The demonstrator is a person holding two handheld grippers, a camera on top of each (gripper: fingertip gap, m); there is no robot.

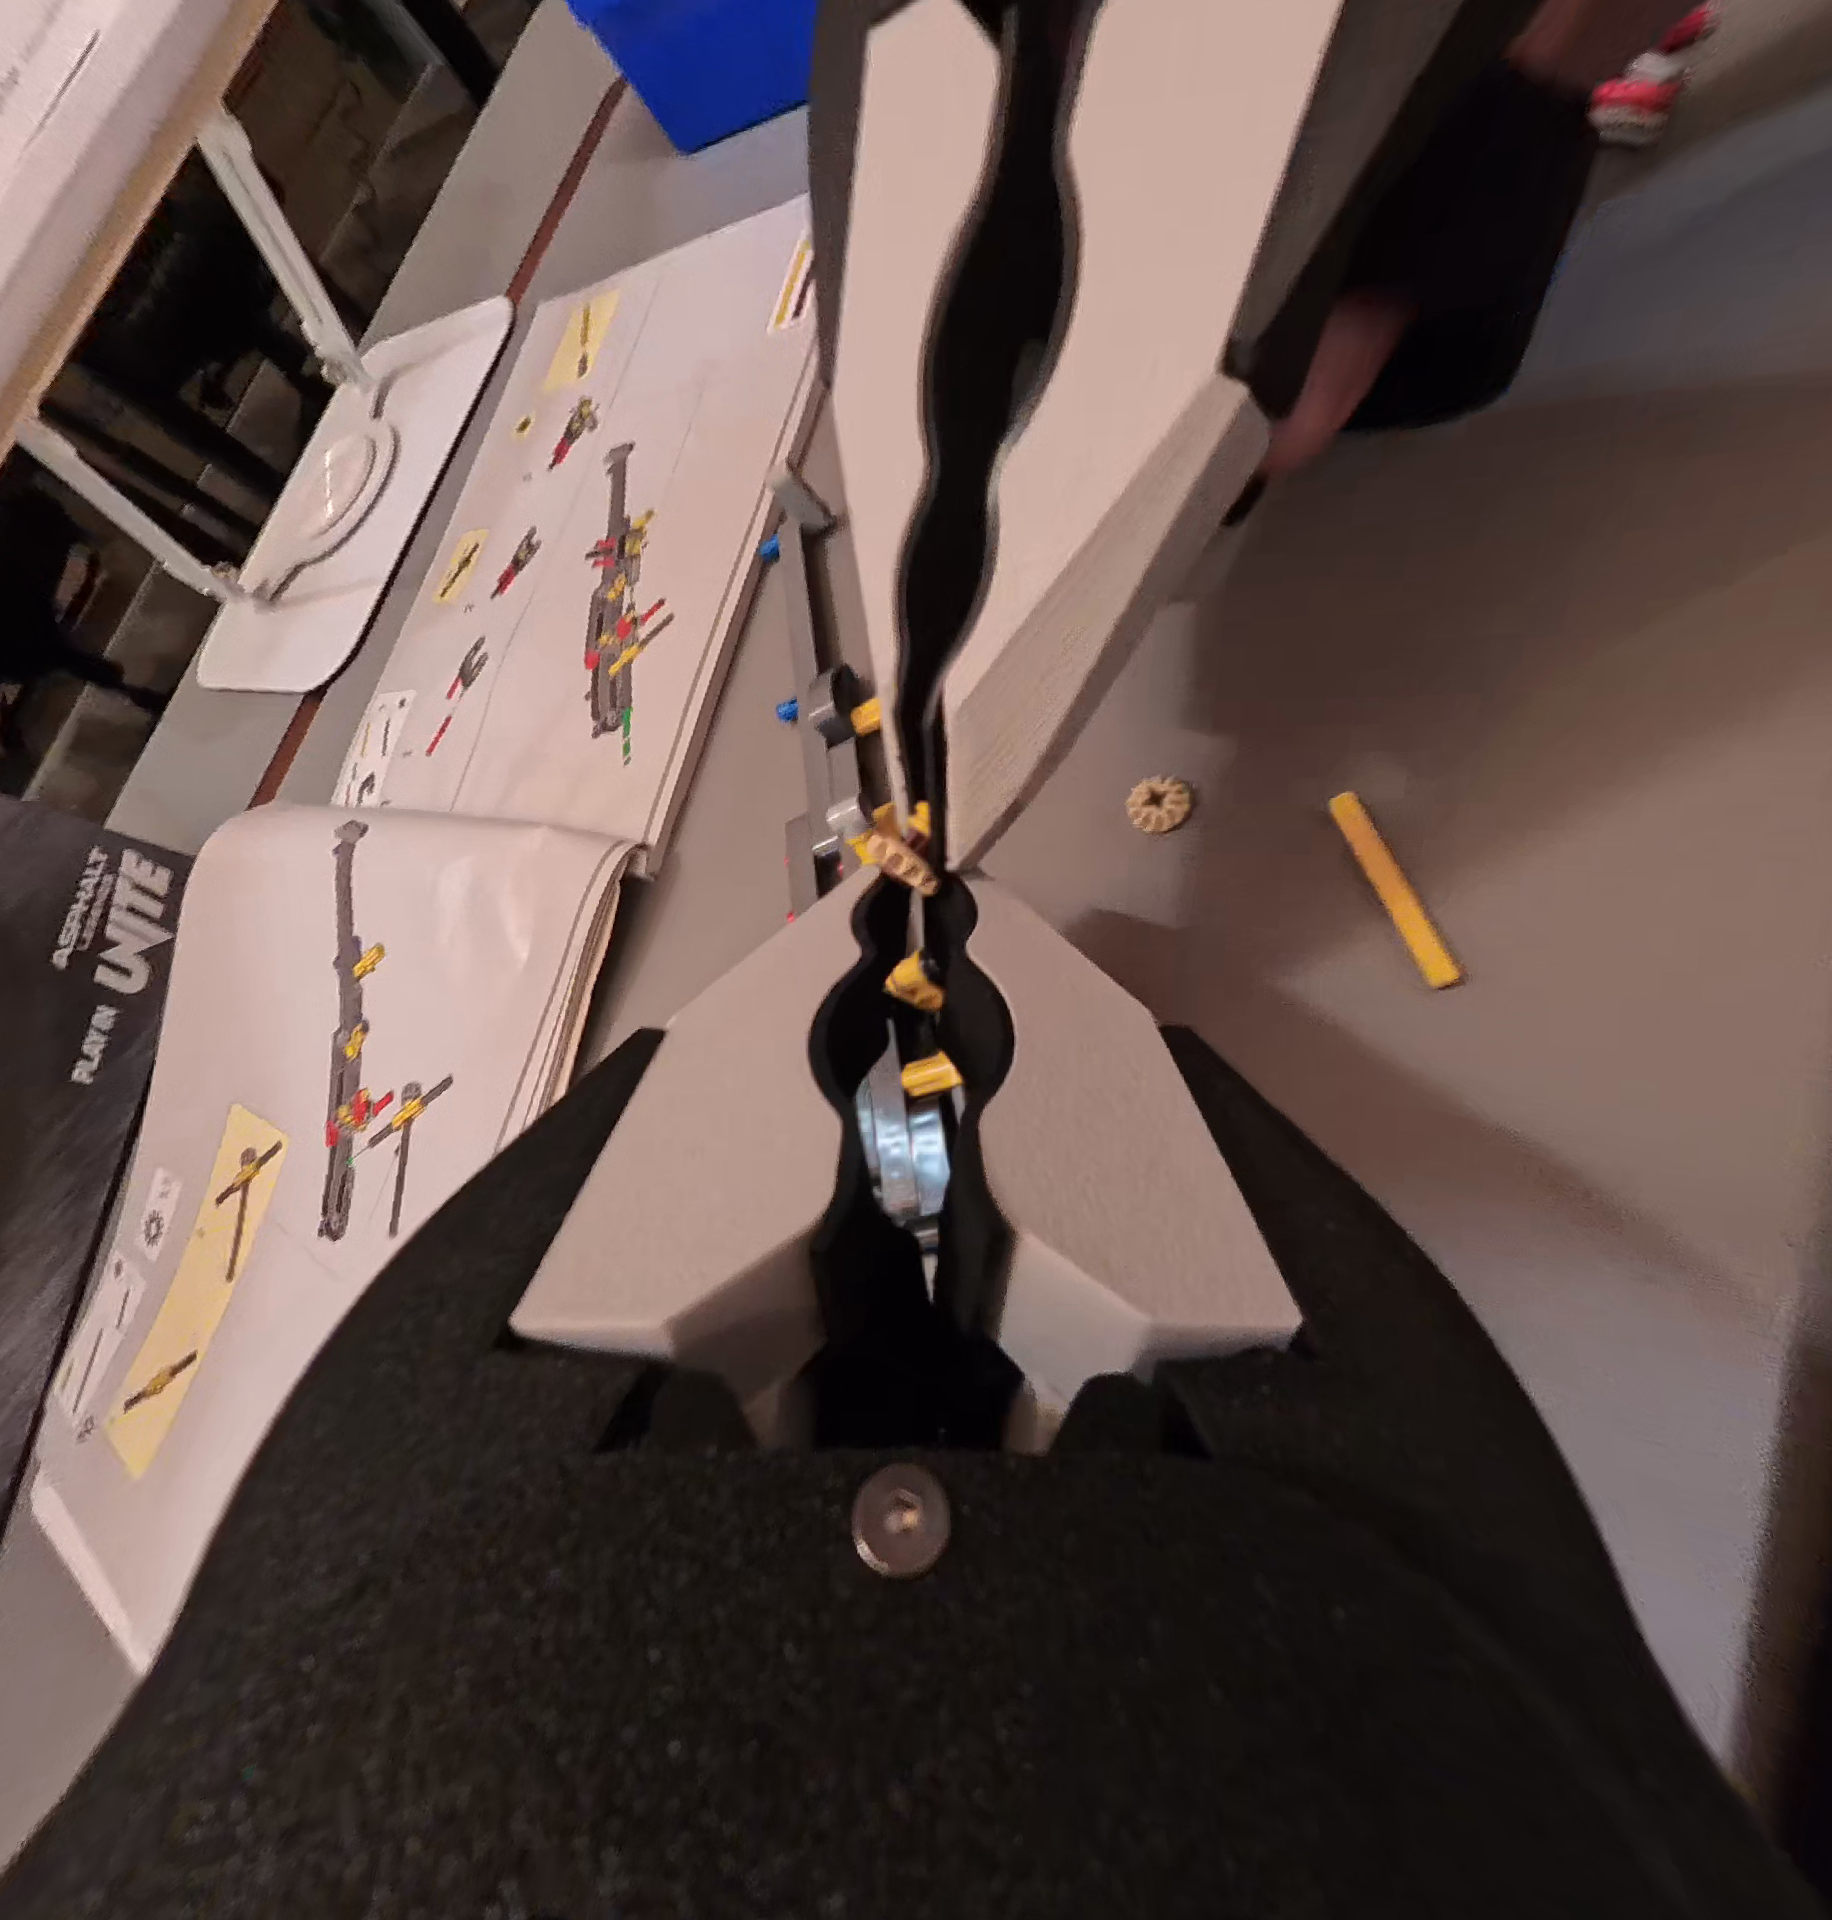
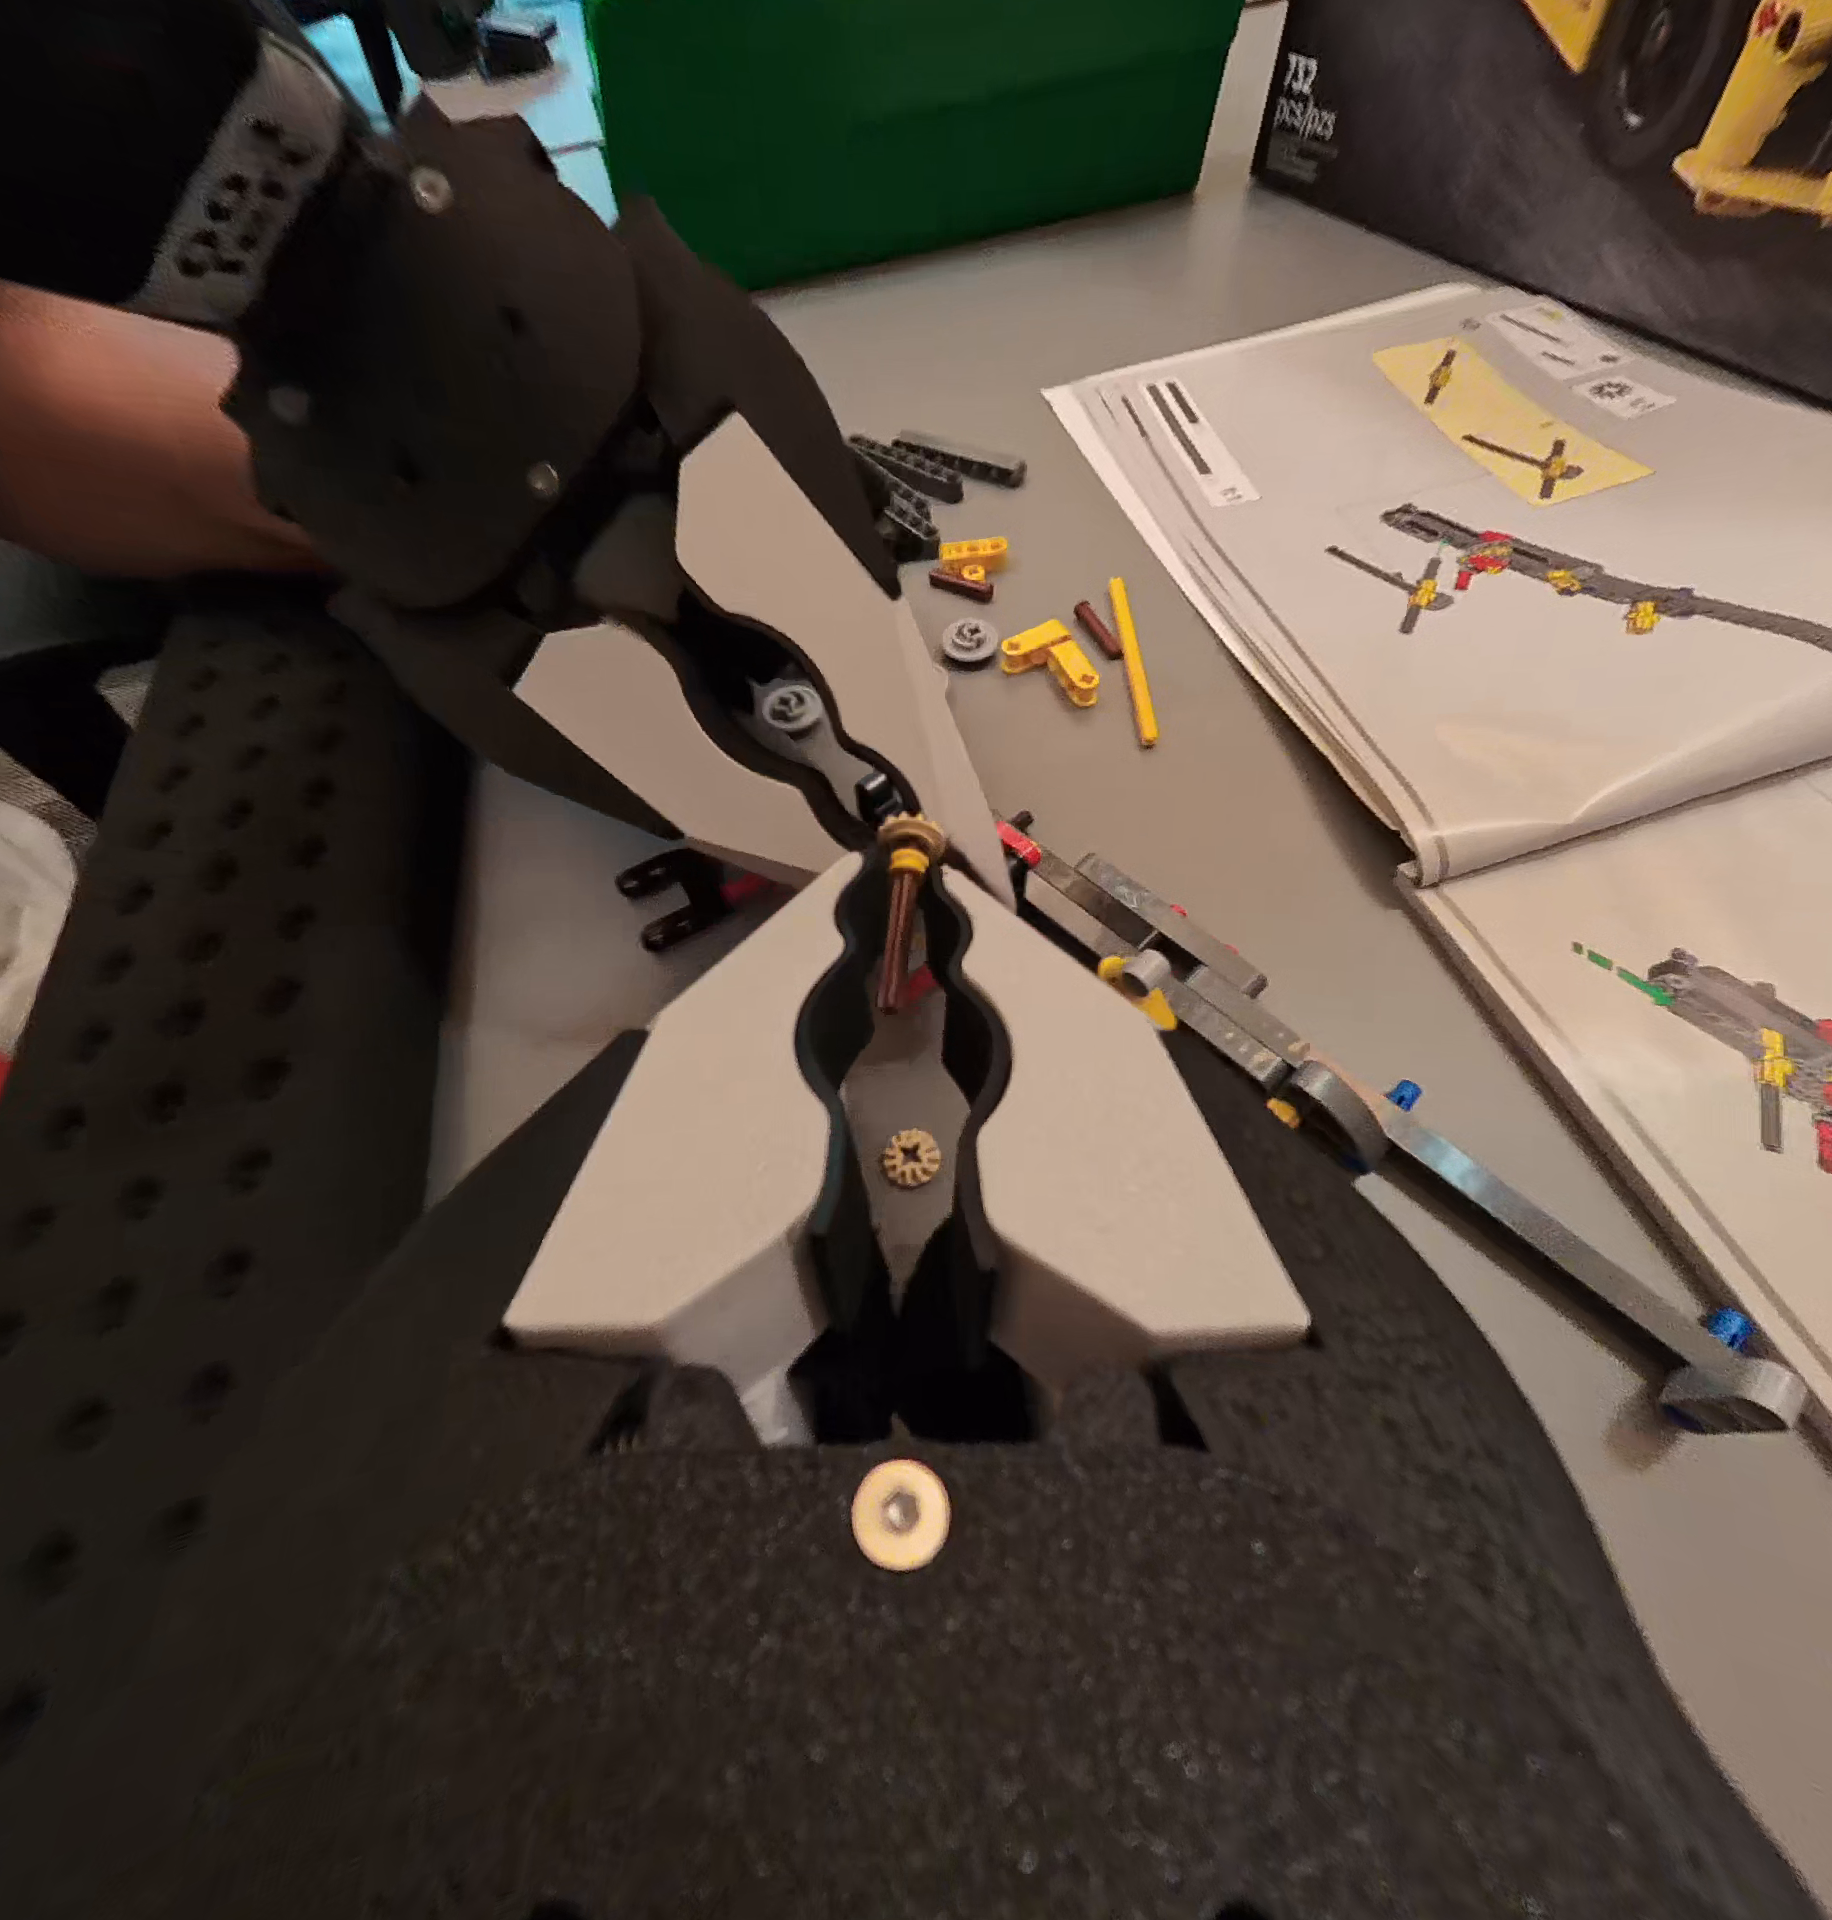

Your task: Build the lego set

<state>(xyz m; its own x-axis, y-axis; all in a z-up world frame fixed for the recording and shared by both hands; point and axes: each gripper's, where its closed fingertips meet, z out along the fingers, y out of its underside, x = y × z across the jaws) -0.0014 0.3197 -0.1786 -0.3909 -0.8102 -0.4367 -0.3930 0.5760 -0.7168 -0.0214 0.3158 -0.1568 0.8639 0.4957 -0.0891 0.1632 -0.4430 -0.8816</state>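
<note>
Two grippers are seen tip to tip above a grey table. In the right wrist view, going left to right, the left gripper is angled down from the upper left, gripped by a hand; its jaws are closed on what seems to be a black and grey piece, though blur hides the exact hold. The right gripper is clamped on a brown axle, which carries one yellow bush and one tan gear at its far end. The axle's long axis runs straight away from the camera, gear end towards the left gripper. One second tan gear lies flat on the table beneath. Further right, one long grey beam assembly is laid diagonally, and two open instruction booklets are spread beside it. One loose yellow axle lies beyond.
</note>
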